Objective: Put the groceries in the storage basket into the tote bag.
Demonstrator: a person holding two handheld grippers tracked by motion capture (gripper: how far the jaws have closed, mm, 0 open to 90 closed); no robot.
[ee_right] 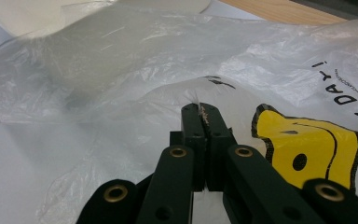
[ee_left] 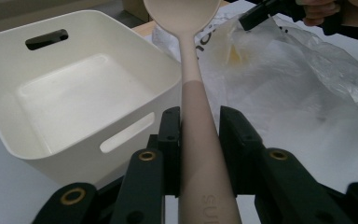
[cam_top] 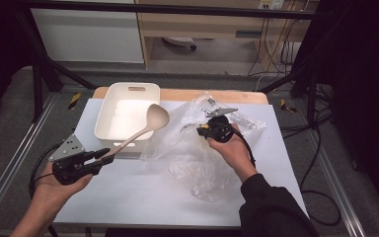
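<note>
Beige spoon (cam_top: 150,122) clamped in left hand-held gripper (cam_top: 100,157); clear plastic bag (cam_top: 192,148) pinched in closed right hand-held gripper (cam_top: 201,130).

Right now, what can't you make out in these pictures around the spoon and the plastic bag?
- Spoon: bowl tip cut off by the top edge, left gripper view.
- Plastic bag: printed text cut off at the right edge, right gripper view.
- Bin: near wall partly hidden behind the spoon handle, high view.
</note>
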